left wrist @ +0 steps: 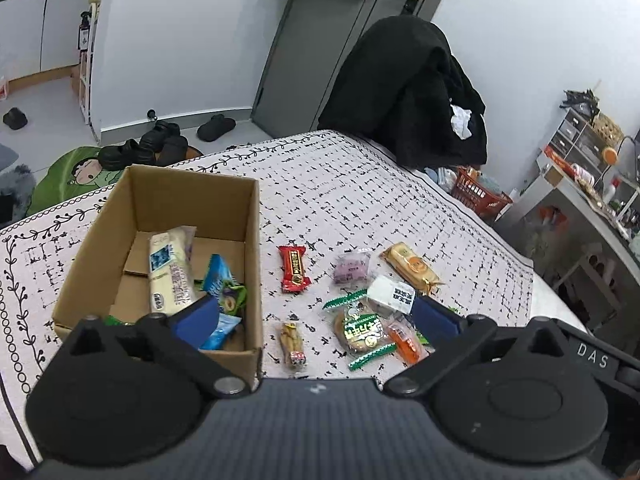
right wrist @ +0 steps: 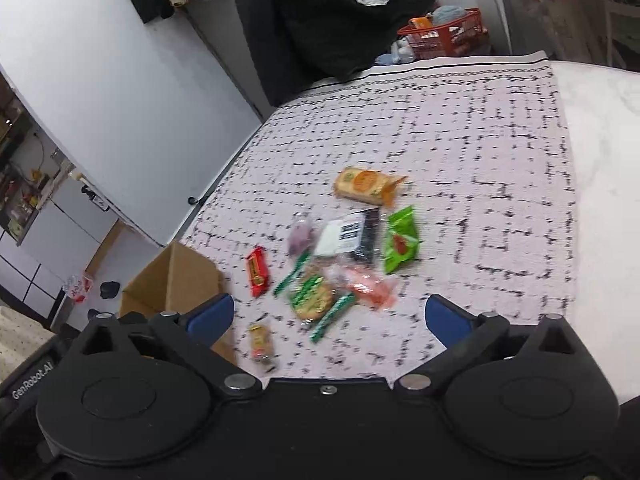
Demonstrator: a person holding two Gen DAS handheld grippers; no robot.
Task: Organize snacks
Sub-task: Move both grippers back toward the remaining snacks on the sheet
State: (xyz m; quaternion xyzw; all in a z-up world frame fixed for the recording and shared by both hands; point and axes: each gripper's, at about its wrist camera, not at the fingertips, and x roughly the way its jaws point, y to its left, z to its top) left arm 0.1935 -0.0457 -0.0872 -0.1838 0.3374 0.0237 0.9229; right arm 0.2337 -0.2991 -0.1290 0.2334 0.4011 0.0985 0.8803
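Snacks (left wrist: 362, 330) are lying loose on tablecloth (left wrist: 360, 200) beside box (left wrist: 248, 216); some already inside. Wrappers looking light, crinkly, slippery, so pinching a sealed edge. Left gripper (left wrist: 316, 318) & right gripper (right wrist: 330, 318) both gaping wide, holding nothing.

Matt brown cardboard box (left wrist: 100, 248); glossy plastic snack wrappers (left wrist: 294, 269); woven cloth cover (left wrist: 360, 200) on the tabletop; matt black plastic gripper housings.
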